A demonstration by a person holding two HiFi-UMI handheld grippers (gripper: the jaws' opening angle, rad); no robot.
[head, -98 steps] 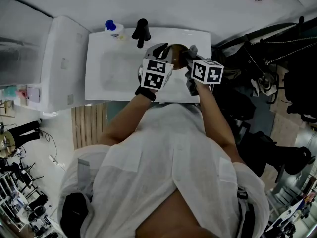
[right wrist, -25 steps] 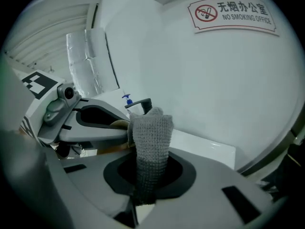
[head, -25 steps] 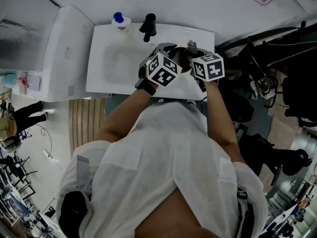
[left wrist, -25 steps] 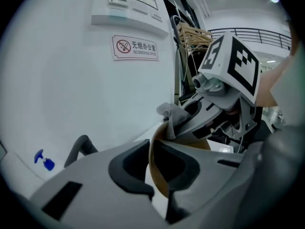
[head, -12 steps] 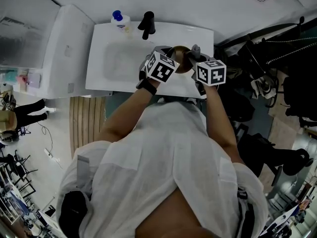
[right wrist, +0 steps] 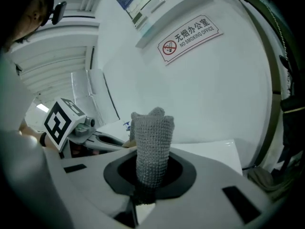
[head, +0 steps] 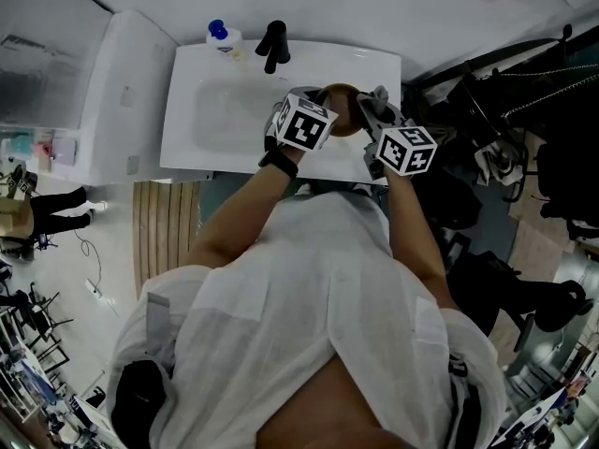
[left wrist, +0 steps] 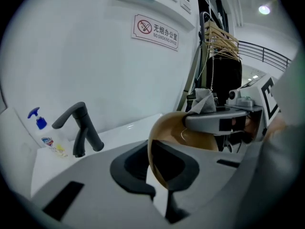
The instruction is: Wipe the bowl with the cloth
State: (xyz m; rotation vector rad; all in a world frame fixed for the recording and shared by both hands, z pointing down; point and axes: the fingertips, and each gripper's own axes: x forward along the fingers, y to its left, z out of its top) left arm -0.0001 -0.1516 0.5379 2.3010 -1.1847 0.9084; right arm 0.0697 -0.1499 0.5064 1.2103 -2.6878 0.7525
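My left gripper (head: pixel 320 99) is shut on the rim of the brown bowl (head: pixel 343 110), holding it tilted above the right end of the basin counter. In the left gripper view the bowl (left wrist: pixel 172 133) stands on edge between the jaws of that gripper (left wrist: pixel 158 173), its hollow facing right. My right gripper (head: pixel 377 110) is shut on a grey knitted cloth (right wrist: pixel 151 142), which sticks up in a roll from its jaws. Those jaws have just eased open a little with the cloth still pinched. The cloth (left wrist: pixel 205 100) sits at the bowl's far rim.
A white washbasin (head: pixel 215 124) lies left of the bowl, with a black tap (head: pixel 273 45) and a blue-capped soap bottle (head: pixel 222 37) at its back edge. A white cabinet (head: pixel 112 101) stands further left. Dark bags and gear (head: pixel 510 138) crowd the right.
The right gripper has drifted right and nearer to the person. The left gripper's cube has rolled and sunk slightly, and more of the bowl's brown inside now shows between the two cubes.
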